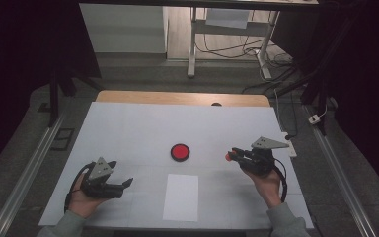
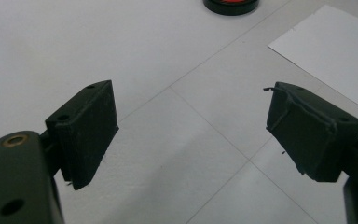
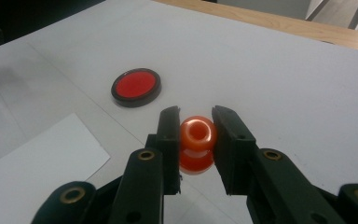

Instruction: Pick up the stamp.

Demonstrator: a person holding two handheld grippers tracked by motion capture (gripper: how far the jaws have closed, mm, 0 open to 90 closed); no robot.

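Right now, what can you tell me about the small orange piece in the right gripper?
The orange piece is a small, glossy, plastic-looking bead or ring with a round hole facing the camera. It is clamped between the right gripper jaws, which press on both its sides. A second orange lobe below may be its lower part or a reflection. It is close above the white table cover.

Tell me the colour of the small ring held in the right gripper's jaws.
Orange: the ring is a glossy orange bead with a hole, clearest in the right gripper view.
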